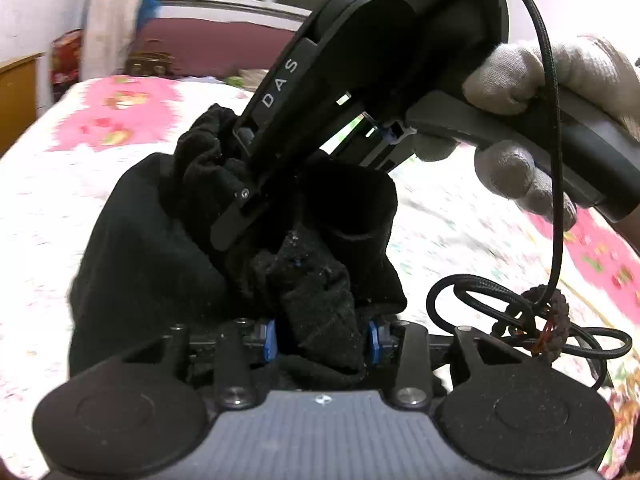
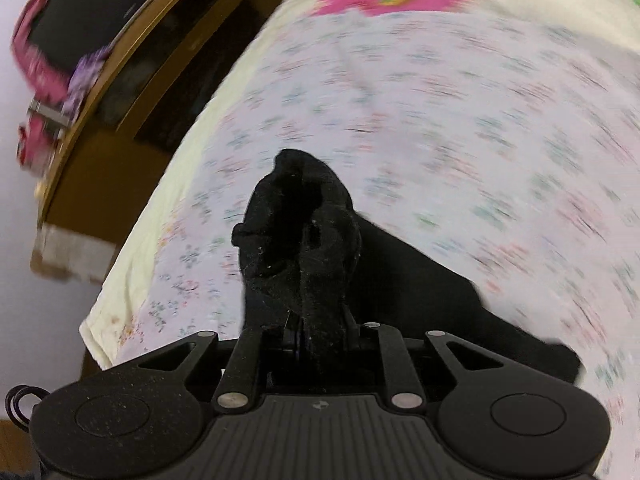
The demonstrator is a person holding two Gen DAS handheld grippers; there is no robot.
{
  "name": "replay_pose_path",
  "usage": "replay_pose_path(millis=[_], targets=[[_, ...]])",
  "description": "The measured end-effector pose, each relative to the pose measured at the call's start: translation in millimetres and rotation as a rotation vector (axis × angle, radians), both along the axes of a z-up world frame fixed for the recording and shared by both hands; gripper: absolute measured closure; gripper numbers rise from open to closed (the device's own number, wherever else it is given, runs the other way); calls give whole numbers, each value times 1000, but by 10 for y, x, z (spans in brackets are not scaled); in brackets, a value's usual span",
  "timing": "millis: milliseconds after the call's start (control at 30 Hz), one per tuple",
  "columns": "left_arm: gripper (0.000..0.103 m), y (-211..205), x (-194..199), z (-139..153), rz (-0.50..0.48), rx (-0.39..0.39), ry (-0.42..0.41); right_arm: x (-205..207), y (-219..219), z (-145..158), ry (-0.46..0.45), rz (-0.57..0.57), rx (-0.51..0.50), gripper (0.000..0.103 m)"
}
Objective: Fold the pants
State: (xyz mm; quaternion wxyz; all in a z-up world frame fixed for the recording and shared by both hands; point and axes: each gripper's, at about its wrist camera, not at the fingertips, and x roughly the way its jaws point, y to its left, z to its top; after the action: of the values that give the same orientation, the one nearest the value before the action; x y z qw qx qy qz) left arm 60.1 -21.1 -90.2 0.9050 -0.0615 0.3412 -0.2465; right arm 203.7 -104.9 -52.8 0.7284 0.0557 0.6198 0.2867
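Item 1, black pants [image 1: 168,240]: bunched and lifted above the middle of the bed [image 1: 60,208], held at two points close together. The loose remainder hangs down over the floral cover; from the right wrist view a dark panel of it trails off toward the bed's near edge.

Item 2, my left gripper [image 1: 322,336]: jaws partly open, with a thick wad of the black fabric filling the gap between the blue pads [image 1: 269,340]. I read this as a grip on the cloth.

Item 3, my right gripper [image 2: 316,338]: jaws drawn almost together on a twisted fold of the pants, which stands up in a knot just ahead of the fingertips. In the left wrist view the same tool comes in from the upper right, tilted downward, its tip buried in the fabric immediately beyond my left one.

Item 4, gloved hand [image 1: 540,92]: pale knit glove, wrapped around the right gripper's handle.

Item 5, black braided cable [image 1: 520,304]: loops off that handle and hangs coiled over the bed's right side.

Item 6, wooden furniture [image 2: 104,152]: stands beside the bed's left edge; details blurred.
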Motion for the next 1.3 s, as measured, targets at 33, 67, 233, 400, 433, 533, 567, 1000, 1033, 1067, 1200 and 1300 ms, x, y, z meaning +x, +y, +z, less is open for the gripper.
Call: replay_pose_path(millis=[33,67,233,400,433,533,567,1000,1033,1067,1200,1300], targets=[[56,-115,20,-10,-22,11,3,-28,-154,5,3,-24,9,94],[56,-211,29,-20,-42,22,6,-54,-282,-21,8,-47,17,94],[56,-510,135,-305,-133,90,48,-148,-879,-263,46,-168,45,94],[55,-654,257,-664,-182,197,80,-183,-1249,-605,72,-264,49,90],[55,-683,281,-704,-189,215,83,-193,-1297,-661,77,-275,49,88],[50,-746,306,-725,-198,243,83,-244,-1370,-729,52,-284,31,80],[47,-785,226,-700,-199,247,82,-260,-1396,-730,47,-288,28,73],[28,-942,-108,-697,-264,238,77,-450,-1797,-704,-2,-342,-100,51],[28,-926,-71,-700,-268,231,84,-473,-1823,-710,-2,-345,-115,49],[28,-914,-50,-699,-270,224,90,-492,-1867,-714,-1,-355,-124,49],[28,-830,-66,-615,-272,196,87,-615,-1898,-551,-101,-373,-200,48],[28,-781,-113,-565,-267,173,97,-757,-1741,-288,-217,-321,-138,48]])
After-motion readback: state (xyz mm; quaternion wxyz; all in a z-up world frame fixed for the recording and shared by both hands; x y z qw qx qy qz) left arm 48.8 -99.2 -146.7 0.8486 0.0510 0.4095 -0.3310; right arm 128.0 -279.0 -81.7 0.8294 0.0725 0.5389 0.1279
